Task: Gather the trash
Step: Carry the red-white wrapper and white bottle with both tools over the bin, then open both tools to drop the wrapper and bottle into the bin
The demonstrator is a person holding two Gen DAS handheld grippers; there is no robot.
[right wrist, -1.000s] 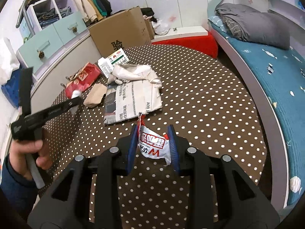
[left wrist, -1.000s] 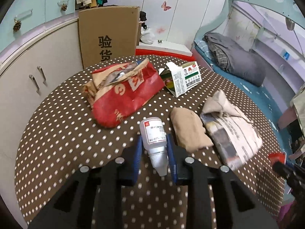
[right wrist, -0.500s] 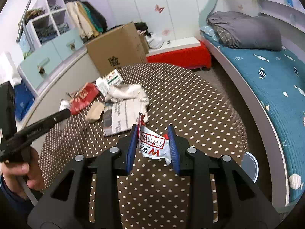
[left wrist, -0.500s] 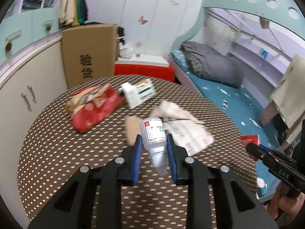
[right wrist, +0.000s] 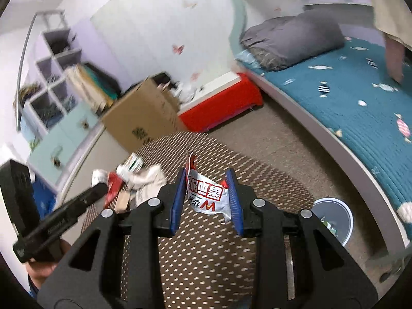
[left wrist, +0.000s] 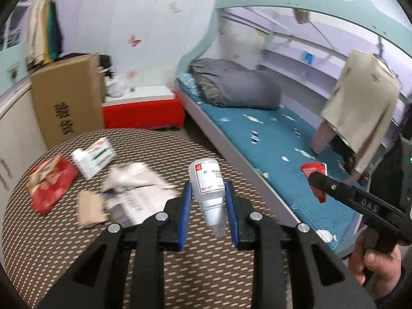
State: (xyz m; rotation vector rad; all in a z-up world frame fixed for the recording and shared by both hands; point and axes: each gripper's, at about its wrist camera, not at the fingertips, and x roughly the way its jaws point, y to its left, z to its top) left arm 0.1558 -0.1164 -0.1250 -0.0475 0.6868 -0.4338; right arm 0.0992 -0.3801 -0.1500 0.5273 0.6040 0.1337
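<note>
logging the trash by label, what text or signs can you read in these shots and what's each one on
"W": on the red and white wrapper in the right gripper, seen upside down; the large characters beside it are unclear.
"DAS": on the right gripper's arm.
Two large black characters: on the cardboard box, blurred.
Label print: on the white bottle in the left gripper, too small.

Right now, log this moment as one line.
left gripper: shut on white bottle | right gripper: shut on snack wrapper | bin: on floor by table | table: litter remains
</note>
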